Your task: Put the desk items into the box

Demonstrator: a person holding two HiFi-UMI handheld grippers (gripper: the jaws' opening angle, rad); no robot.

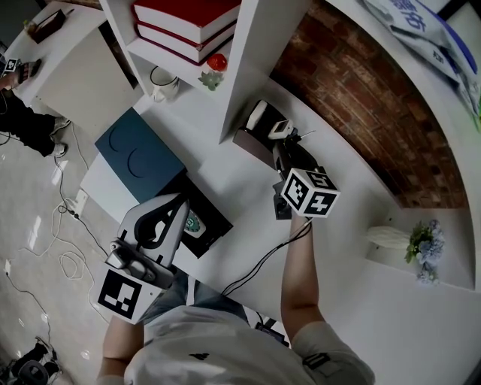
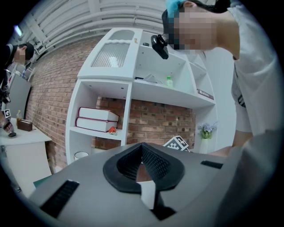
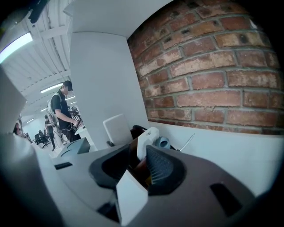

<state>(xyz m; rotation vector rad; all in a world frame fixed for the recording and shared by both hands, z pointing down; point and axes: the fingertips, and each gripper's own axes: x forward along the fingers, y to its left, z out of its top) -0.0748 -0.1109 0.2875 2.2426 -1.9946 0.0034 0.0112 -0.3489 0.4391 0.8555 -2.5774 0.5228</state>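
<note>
1. White desk point(image 1: 353, 225) along a brick wall point(image 1: 353, 98), with a white shelf unit point(image 1: 248, 60) standing on it.
2. Brown box point(image 1: 248, 140) on the desk at the foot of the shelf unit's upright, on the brick-wall side, already holding a flat white piece point(image 1: 259, 115).
3. Right gripper point(image 1: 284, 141) aimed at that same foot of the shelf unit, tilted a little downward, tips over the box.
4. From the right gripper view: right gripper point(image 3: 139, 153) with jaws parted, and a small white item point(image 3: 147, 138) upright at their far end above the box point(image 3: 141, 168). Pads apparently not pressing on it, though hard to tell at this angle.
5. Left gripper point(image 1: 179, 201) well away from the shelf unit, out toward the desk's front edge, above a black tray point(image 1: 218, 225).
6. From the left gripper view: left gripper point(image 2: 142, 146) closed, tips meeting, nothing between them, pointed level toward the shelf unit point(image 2: 126, 102).
7. Red books point(image 1: 188, 19) stacked on one shelf of the unit, a white mug point(image 1: 164, 84) on the desk below them, and a blue case point(image 1: 139, 154) just out from the shelf unit on the mug's side.
8. Vase with flowers point(image 1: 409, 242) well apart from the shelf unit, farther along the wall.
</note>
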